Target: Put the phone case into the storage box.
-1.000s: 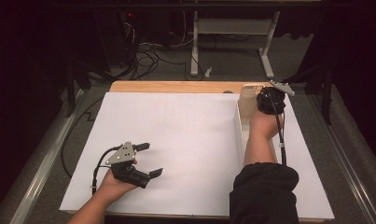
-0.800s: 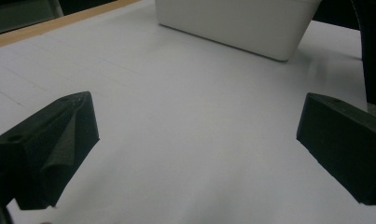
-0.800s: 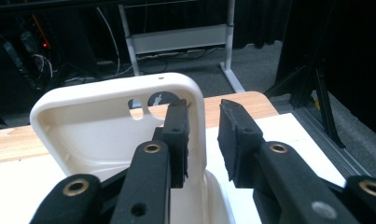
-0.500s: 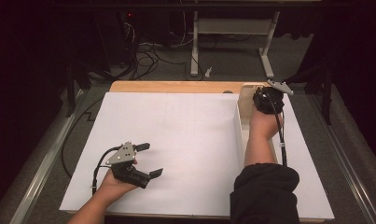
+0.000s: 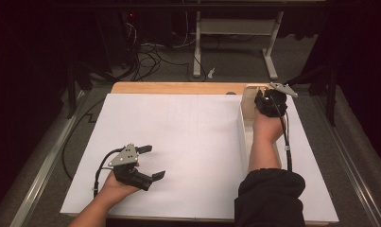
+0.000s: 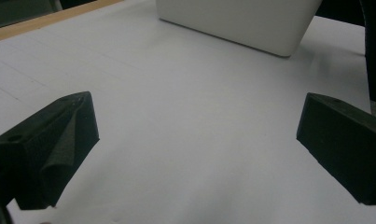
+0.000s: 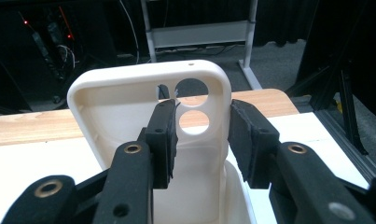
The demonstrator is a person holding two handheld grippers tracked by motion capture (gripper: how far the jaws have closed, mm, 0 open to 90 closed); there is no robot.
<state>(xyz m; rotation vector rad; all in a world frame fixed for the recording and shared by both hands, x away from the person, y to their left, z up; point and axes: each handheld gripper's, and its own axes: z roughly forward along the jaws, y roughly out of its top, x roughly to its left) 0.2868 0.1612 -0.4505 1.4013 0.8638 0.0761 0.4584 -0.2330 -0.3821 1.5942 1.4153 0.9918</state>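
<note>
My right claw [image 7: 202, 140] sits at the far end of a long cream tray [image 7: 129, 100], which in the high view lies at the upper right of the white sheet [image 5: 178, 142] covering the table [image 5: 178, 88]. The tray [image 5: 248, 123] has its long axis running from the near edge of the table towards the far one (parallel to my right forearm, which lies along it). In the right gripper view its far end wall rises upright in the middle of the frame, rounded at the corners, with two round holes one above the other and a small notch just left of the upper hole. My right jaws have just been opening; they stand apart in front of that wall. The right-hand strip of the wall beside the holes is between them, and I see no pad pressing on it.

My left claw [image 5: 149, 162] rests at the lower left of the high view with its jaws spread wide over bare sheet, holding nothing. The left gripper view shows the tray [image 6: 251, 23] at the upper centre.

I can read no brand, label or writing on the tray.
</note>
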